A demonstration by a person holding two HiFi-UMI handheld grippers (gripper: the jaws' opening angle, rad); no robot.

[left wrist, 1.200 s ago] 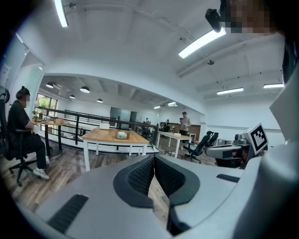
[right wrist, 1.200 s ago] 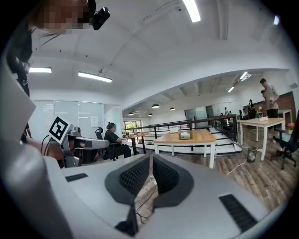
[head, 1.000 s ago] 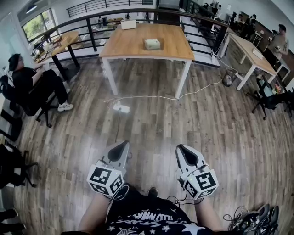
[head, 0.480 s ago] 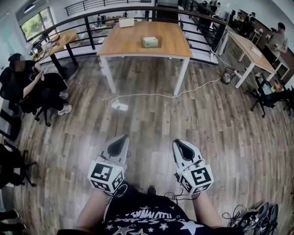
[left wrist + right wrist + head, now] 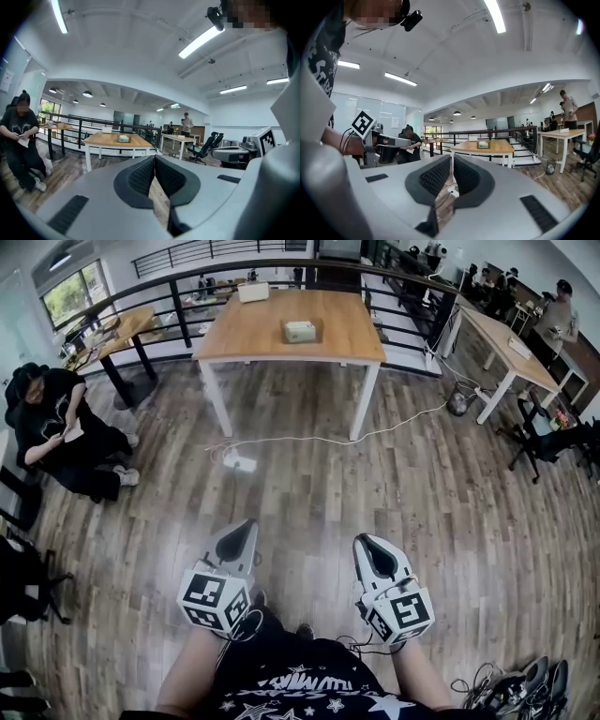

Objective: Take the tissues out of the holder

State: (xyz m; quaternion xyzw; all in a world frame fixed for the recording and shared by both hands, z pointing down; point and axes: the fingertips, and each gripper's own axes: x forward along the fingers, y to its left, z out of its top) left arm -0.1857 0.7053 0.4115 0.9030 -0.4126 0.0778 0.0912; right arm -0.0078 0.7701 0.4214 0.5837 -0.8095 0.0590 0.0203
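The tissue holder, a small pale box with a tissue at its top, stands on a wooden table far across the room. It also shows small in the left gripper view and the right gripper view. My left gripper and right gripper hang low in front of my body, side by side over the wood floor, several steps from the table. Both are shut with nothing between the pads.
A white power strip and its cable lie on the floor before the table. A person sits at the left. A black railing runs behind the table. Another table and office chairs stand at the right.
The table sits slightly lower and further left in the head view, and both grippers have risen a little in it. The seated person has shifted. Both grippers stay shut.
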